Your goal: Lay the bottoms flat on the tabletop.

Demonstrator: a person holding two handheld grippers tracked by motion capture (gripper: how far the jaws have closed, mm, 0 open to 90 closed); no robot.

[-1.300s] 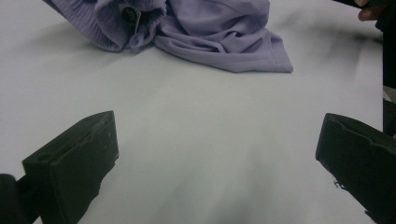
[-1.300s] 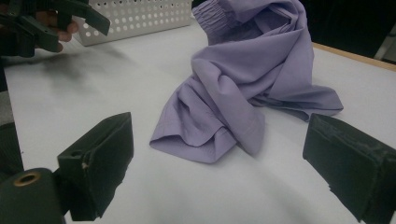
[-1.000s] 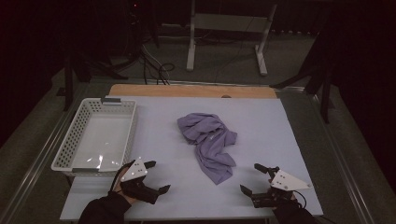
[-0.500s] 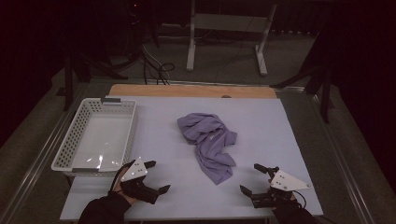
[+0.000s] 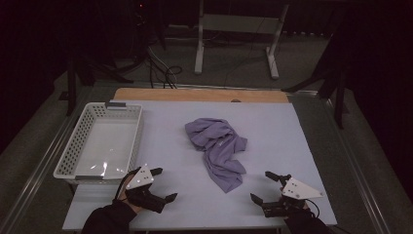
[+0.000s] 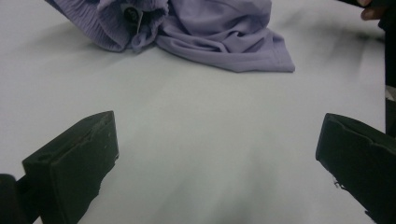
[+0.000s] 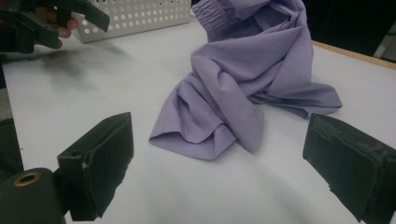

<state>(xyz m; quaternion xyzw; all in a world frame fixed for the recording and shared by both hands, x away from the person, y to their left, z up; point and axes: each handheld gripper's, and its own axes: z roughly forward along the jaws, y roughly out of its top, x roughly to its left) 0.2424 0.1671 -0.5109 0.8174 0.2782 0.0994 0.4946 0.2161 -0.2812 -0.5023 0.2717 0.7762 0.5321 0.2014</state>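
Note:
A crumpled lilac garment (image 5: 218,149) lies in a heap near the middle of the white table (image 5: 272,126); its folds show close up (image 7: 252,79) and its hem runs across the far side (image 6: 219,37). My left gripper (image 5: 163,185) rests low at the front left, open, jaws wide apart with bare table between them (image 6: 215,154). My right gripper (image 5: 265,187) rests at the front right, open, pointing at the garment's near end (image 7: 215,154). Neither touches the cloth.
A white perforated basket (image 5: 73,151) sits at the table's left edge, with nothing inside; its wall shows in the right gripper view (image 7: 140,16). A wooden strip (image 5: 199,94) borders the far edge. Metal stand legs (image 5: 199,44) and cables lie on the dark floor beyond.

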